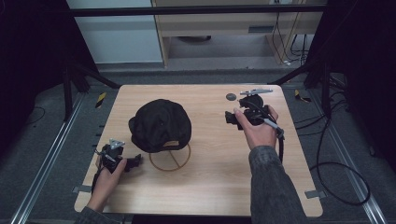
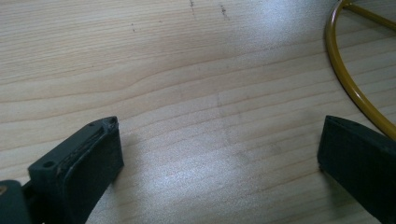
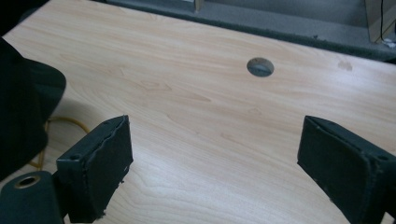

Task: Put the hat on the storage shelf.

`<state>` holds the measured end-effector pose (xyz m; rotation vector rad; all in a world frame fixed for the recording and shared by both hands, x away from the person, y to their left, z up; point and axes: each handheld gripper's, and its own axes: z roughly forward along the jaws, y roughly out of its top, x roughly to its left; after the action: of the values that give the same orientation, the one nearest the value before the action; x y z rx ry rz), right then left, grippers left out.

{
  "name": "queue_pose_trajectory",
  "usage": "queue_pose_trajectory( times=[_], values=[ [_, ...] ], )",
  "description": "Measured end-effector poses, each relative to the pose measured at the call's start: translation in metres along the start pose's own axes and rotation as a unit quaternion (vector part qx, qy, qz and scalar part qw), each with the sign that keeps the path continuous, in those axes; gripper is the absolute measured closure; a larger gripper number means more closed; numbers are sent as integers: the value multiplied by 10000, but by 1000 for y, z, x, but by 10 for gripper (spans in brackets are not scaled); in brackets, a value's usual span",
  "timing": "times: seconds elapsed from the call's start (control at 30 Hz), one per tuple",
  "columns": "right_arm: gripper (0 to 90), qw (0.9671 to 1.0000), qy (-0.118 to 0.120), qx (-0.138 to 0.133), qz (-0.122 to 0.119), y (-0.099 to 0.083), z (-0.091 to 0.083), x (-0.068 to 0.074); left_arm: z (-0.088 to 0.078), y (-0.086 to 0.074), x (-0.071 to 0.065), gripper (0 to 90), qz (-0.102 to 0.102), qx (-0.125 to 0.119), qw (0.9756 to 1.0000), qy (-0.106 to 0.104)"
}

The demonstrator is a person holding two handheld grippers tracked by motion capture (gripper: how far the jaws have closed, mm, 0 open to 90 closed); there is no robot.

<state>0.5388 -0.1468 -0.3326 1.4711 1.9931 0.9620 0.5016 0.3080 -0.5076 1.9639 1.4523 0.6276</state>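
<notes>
A black cap [image 1: 160,125] rests on a yellow wire stand whose ring base [image 1: 170,158] lies on the wooden table [image 1: 210,177], left of centre. My left gripper [image 1: 135,162] sits low by the table's front left, pointing at the ring. In the left gripper view it [image 2: 219,135] is open over bare wood, with the ring [image 2: 348,79] just past the right jaw. My right gripper [image 1: 229,116] is held to the right of the cap, pointing left. In the right gripper view it [image 3: 215,130] is open and holds nothing, with the cap [image 3: 23,107] at the left edge.
A round grommet hole [image 1: 230,96] [image 3: 260,66] sits near the table's far edge. Black frame struts stand at both far corners. Cables [image 1: 341,172] lie on the floor to the right, and a cabinet stands behind the table.
</notes>
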Motion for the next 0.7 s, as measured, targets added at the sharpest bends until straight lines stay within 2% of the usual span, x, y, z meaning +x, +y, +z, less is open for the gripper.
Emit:
queue_pose_trajectory(
  times=[0.07, 0.37, 0.7],
  values=[
    [134, 10000, -19, 52, -19, -7, 6, -1, 0, 0, 0, 0, -3, -4, 10000, 0],
    [135, 9997, 76, 210, 111, -36, 27, -3, 0, 0, 0, 0, 10, 7, 10000, -7],
    [129, 9996, -87, 172, 229, -69, 51, -11, 0, 0, 0, 0, 16, 6, 10000, -12]
  ],
)
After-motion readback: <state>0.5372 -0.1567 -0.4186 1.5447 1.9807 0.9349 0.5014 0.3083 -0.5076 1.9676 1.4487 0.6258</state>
